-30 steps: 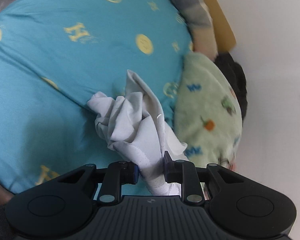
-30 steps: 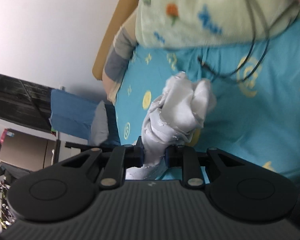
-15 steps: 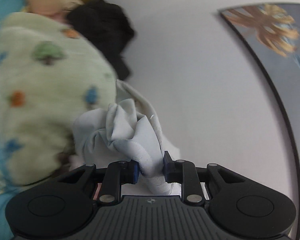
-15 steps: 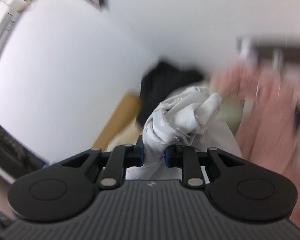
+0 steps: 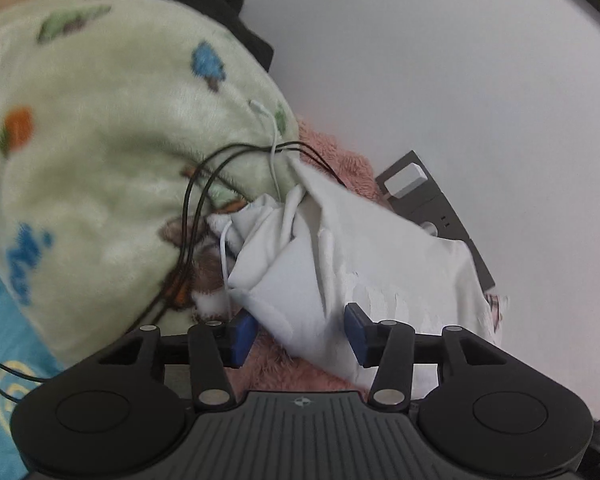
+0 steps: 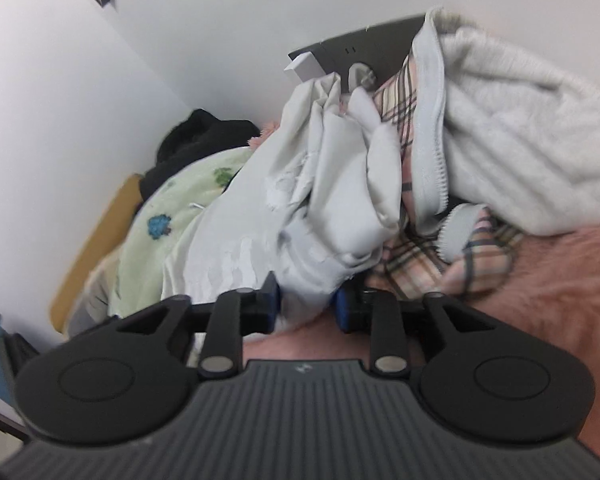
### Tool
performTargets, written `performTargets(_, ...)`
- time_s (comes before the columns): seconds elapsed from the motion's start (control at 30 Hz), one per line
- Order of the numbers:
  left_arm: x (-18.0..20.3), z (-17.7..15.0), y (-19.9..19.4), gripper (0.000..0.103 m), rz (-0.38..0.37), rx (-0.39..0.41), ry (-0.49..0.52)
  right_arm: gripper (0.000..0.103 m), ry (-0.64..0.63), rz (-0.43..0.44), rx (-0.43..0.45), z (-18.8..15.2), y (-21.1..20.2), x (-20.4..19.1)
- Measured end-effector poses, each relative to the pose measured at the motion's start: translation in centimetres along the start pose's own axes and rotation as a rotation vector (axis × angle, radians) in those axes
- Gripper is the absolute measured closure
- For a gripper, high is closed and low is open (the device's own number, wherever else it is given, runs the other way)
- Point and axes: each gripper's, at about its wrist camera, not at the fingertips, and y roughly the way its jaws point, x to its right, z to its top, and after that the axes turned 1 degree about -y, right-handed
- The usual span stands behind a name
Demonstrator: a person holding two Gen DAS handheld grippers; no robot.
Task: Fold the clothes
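Observation:
A crumpled white garment (image 5: 340, 248) lies on a pink fluffy blanket (image 5: 284, 372) by the wall. My left gripper (image 5: 298, 334) is open, its blue pads wide apart on either side of the cloth. In the right wrist view the same white garment (image 6: 300, 216) bunches up in front of my right gripper (image 6: 306, 306), whose blue pads are also parted with cloth lying between them.
A green fleece blanket (image 5: 100, 168) with coloured prints lies left, with black and white cables (image 5: 204, 200) over it. A white towel (image 6: 520, 132) and plaid cloth (image 6: 440, 264) are at right. A grey wall socket panel (image 5: 432, 200) and the white wall stand behind.
Both grippers swung from the blue bed sheet toward the wall, lowered the white garment onto the pink blanket and opened their jaws, letting go of it.

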Motion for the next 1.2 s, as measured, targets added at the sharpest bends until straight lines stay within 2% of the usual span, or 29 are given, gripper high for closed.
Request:
performTargets(0.03,0.8,0.4,-1.1,0.048,0.022,0.011,0.044,0.061,-0.028,-0.015,0.007,0.1,-0.9,-0.7)
performTargets(0.1,2.3,0.8,-3.7,0.026,0.048,0.053,0.130,0.044,-0.106,-0.033,0.045,0.2,-3.2,-2.5)
performTargets(0.13,3.4,0.6,-5.6,0.022,0.050,0.076,0.165,0.027,-0.145,-0.041,0.063,0.3,-4.3,-3.4)
performTargets(0.17,4.4,0.5,-7.3,0.018,0.048,0.098,0.200,0.017,-0.181,-0.045,0.087,0.2,-5.6,-4.2)
performTargets(0.23,5.9,-0.1,-9.8,0.010,0.029,0.127,0.252,0.019,-0.236,-0.040,0.125,0.1,-8.0,-5.7)
performTargets(0.27,6.6,-0.5,-11.1,0.000,0.020,0.143,0.275,0.019,-0.258,-0.034,0.138,-0.1,-9.0,-6.5)
performTargets(0.33,7.9,-1.6,-13.7,0.000,0.013,0.185,0.318,0.019,-0.284,-0.025,0.166,-0.7,-11.2,-7.7)
performTargets(0.47,9.8,-4.8,-18.9,0.000,0.049,0.252,0.390,0.019,-0.337,-0.030,0.224,-2.7,-15.5,-9.5)
performTargets(0.67,10.8,-10.4,-26.8,0.000,0.070,0.372,0.380,0.019,-0.398,-0.068,0.308,-7.0,-20.3,-10.4)
performTargets(0.77,11.2,-12.6,-29.5,0.000,0.129,0.441,0.433,0.019,-0.430,-0.060,0.340,-9.1,-22.2,-10.2)
performTargets(1.03,11.3,-17.1,-32.7,0.000,0.202,0.522,0.486,0.019,-0.495,-0.015,0.371,-12.8,-24.6,-10.4)
performTargets(1.2,10.7,-18.2,-32.3,0.000,0.227,0.527,0.519,0.019,-0.525,-0.009,0.392,-14.4,-24.9,-10.8)
